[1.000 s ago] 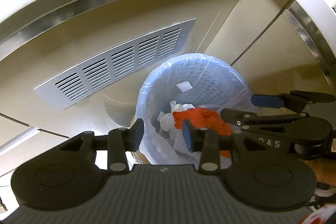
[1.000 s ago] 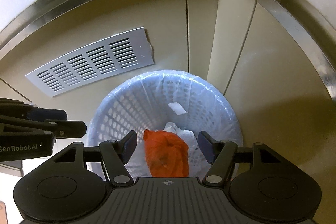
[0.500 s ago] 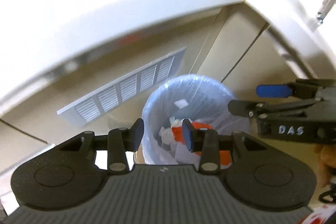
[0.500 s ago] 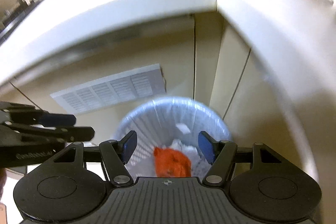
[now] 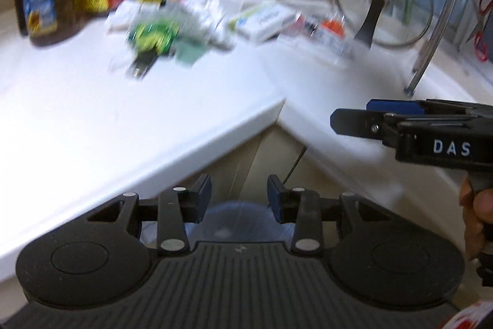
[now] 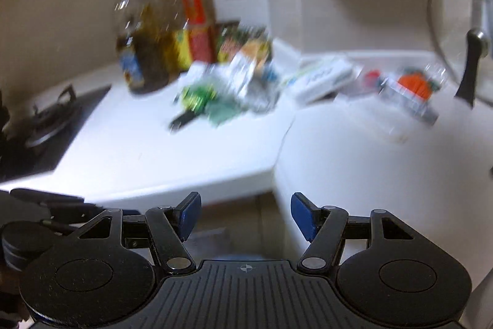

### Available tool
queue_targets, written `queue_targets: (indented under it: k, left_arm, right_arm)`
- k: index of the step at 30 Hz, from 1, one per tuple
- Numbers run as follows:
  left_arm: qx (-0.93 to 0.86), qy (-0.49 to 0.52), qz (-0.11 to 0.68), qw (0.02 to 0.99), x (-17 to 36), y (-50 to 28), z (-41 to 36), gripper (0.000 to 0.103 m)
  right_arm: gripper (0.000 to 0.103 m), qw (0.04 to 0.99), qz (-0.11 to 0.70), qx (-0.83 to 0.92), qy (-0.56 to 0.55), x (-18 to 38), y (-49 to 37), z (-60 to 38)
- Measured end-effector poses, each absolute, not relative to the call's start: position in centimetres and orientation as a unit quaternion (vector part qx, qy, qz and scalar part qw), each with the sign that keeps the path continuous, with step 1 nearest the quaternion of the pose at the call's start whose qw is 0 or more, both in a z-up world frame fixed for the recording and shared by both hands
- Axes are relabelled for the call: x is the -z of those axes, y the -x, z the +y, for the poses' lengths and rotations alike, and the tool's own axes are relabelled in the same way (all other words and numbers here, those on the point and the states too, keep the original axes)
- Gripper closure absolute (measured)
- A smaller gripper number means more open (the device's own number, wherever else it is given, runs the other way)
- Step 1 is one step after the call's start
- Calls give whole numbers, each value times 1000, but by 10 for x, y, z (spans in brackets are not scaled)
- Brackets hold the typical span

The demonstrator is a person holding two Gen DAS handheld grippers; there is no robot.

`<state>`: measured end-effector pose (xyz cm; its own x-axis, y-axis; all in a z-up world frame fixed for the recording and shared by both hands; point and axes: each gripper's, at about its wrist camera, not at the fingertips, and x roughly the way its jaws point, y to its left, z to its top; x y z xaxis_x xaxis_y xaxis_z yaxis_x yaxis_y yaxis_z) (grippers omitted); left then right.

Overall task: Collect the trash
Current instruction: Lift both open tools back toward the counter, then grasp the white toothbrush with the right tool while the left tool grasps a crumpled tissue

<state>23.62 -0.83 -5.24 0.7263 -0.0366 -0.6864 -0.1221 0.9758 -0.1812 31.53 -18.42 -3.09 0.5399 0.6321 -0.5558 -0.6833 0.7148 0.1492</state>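
Both tools gape empty: left tool (image 5: 239, 195) narrowly, right tool (image 6: 243, 213) wider, above the white surface (image 5: 92, 125) corner edge. Bare surface lies before the blurred wrapper litter (image 5: 160, 36). Beneath that corner, the lined bin (image 5: 237, 219) barely shows, contents hidden.

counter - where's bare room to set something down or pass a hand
The white counter is bare along its front edge, between the stove and the corner seam. It is crowded further back: oil bottles, a green wrapper pile, a white box.
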Motion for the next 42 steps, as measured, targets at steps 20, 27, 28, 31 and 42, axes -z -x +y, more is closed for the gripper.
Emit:
queue_targets:
  k: [20, 27, 28, 31, 42]
  left_arm:
    - [-76, 85, 309, 944, 11, -340, -1, 64]
    - [-72, 65, 321, 942, 14, -388, 0, 55]
    - [-71, 61, 323, 942, 15, -394, -1, 55]
    - [-59, 47, 327, 942, 16, -412, -5, 52]
    - [-19, -13, 349, 937, 25, -464, -15, 33]
  right_arm:
    - [37, 884, 271, -366, 106, 24, -485, -220]
    - [37, 852, 308, -401, 134, 48, -545, -201]
    - [38, 848, 311, -407, 138, 52, -550, -199]
    - [38, 837, 322, -420, 141, 62, -568, -192]
    - [82, 815, 352, -444, 122, 66, -588, -192]
